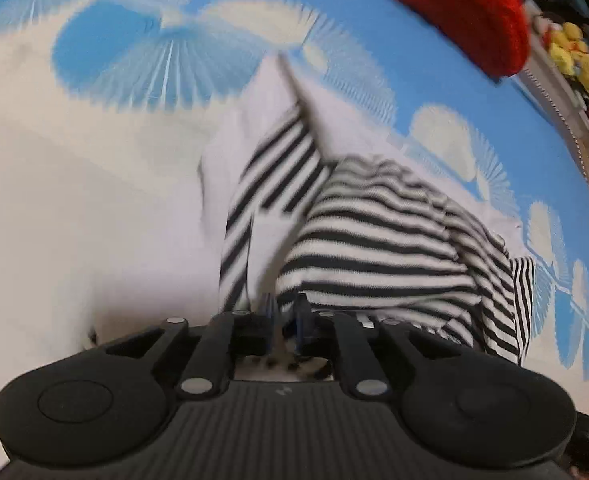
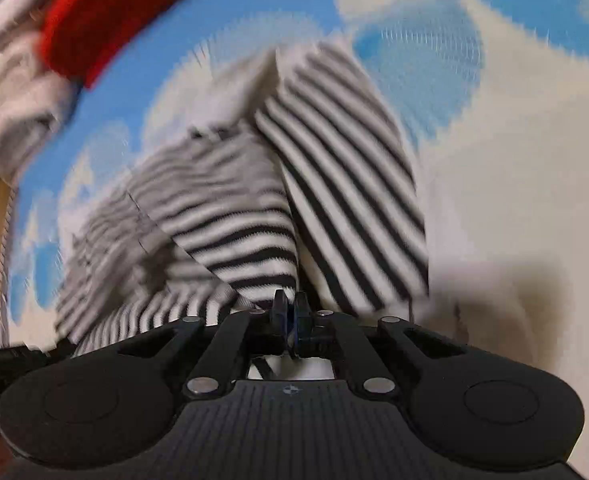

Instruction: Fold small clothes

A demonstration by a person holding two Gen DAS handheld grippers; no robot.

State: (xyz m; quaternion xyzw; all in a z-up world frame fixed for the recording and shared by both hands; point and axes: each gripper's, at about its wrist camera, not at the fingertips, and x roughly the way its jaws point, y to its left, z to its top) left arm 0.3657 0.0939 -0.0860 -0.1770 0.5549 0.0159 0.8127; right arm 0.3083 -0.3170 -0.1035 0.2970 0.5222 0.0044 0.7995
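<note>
We see no readable writing on the striped shirt [image 1: 374, 240], which lies bunched on the blue-and-white sheet [image 1: 434, 80]. The left tongs [image 1: 285, 316] and right tongs [image 2: 291, 316] each pinch its near hem, nearly closed. A red garment [image 1: 454, 8] lies beyond.

Motion blur smeared the striped garment [image 2: 230, 208] in the right wrist view, its far folds unreadable. The red cloth [image 1: 462, 8] was cut off by the top edge. Small yellow items [image 1: 574, 60] at the right edge were too small to identify.
</note>
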